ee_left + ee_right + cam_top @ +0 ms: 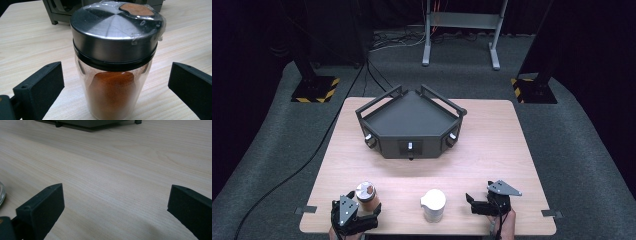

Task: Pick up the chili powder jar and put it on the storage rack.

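Glass and brushed steel on the left: a spice jar (113, 65) of rust-red powder stands upright near the front edge of the wooden table (492, 135), and the left gripper (358, 212) is right on it, jaws spread wide on either side of the glass with clear daylight both ways. Nothing gripped yet. Cling film is stretched over the steel lid, wrinkled at the rim. Moving across, a white lidded cup (433, 205) sits alone near the front, well apart from the jar. Behind, mid-table, the dark angular tray (412, 122) waits. And on the right, the right gripper (473, 202) rests low beside the white cup, jaws wide apart with bare tabletop between them.

The danger, as I see it: that jar is tall and top-heavy under its metal lid. If one pad meets the glass before the other, it could tip or skid forward. Close too high, on the film, and I'd expect a slippery hold. Smooth glass won't forgive a light squeeze either.
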A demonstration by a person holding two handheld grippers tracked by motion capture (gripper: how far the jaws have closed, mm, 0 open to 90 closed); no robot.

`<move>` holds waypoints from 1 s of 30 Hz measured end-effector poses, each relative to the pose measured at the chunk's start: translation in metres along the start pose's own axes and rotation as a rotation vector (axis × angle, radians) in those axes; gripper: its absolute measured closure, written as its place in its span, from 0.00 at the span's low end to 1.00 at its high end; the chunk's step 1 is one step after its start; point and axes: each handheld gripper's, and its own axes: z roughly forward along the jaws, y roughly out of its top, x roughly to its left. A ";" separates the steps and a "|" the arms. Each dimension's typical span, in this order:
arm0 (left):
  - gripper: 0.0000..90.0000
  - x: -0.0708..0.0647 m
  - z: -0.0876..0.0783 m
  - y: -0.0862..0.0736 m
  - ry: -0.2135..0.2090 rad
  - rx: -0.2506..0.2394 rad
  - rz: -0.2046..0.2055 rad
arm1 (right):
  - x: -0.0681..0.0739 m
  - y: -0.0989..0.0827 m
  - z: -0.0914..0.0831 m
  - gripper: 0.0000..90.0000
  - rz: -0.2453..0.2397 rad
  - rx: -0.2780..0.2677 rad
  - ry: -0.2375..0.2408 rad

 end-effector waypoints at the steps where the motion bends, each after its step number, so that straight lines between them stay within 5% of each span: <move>1: 0.00 0.000 0.000 0.000 -0.001 0.001 0.000 | 0.000 0.000 0.000 0.00 0.000 -0.001 0.000; 23: 0.01 0.002 0.018 0.004 0.005 0.028 -0.021 | 0.001 0.000 0.000 0.00 -0.008 0.001 -0.002; 30: 0.17 0.004 0.020 0.001 -0.017 0.020 -0.022 | 0.001 0.000 0.000 0.00 -0.011 0.003 -0.003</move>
